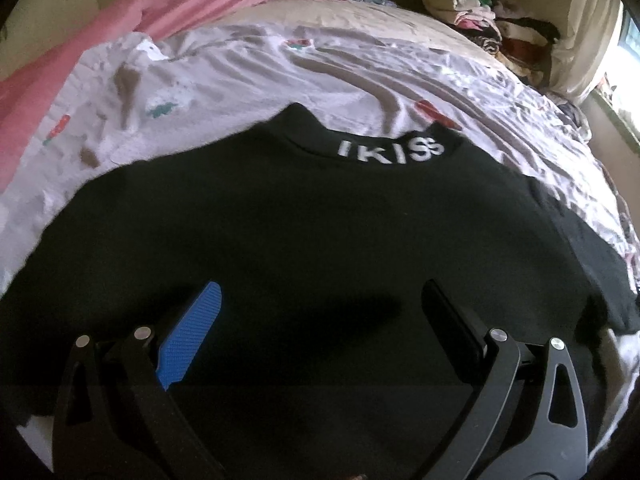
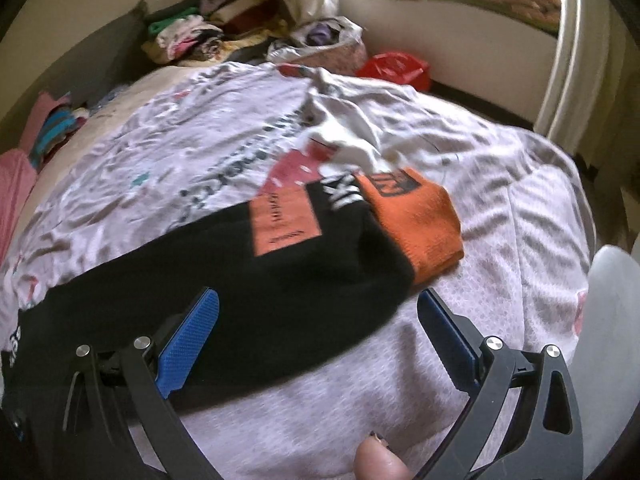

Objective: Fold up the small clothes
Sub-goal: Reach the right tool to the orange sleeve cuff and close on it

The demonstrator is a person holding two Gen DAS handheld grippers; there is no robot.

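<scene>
A black sweatshirt lies spread on the bed, its collar with white lettering at the far side. My left gripper is open and hovers over the sweatshirt's body, holding nothing. In the right wrist view a black sleeve runs across the sheet, with an orange patch and an orange cuff. My right gripper is open over the sleeve, left finger above the black cloth, right finger above bare sheet.
The bed has a wrinkled white patterned sheet. A pink blanket lies at the far left. Stacks of folded clothes sit at the head of the bed. A white garment lies beyond the cuff. A red bag is on the floor.
</scene>
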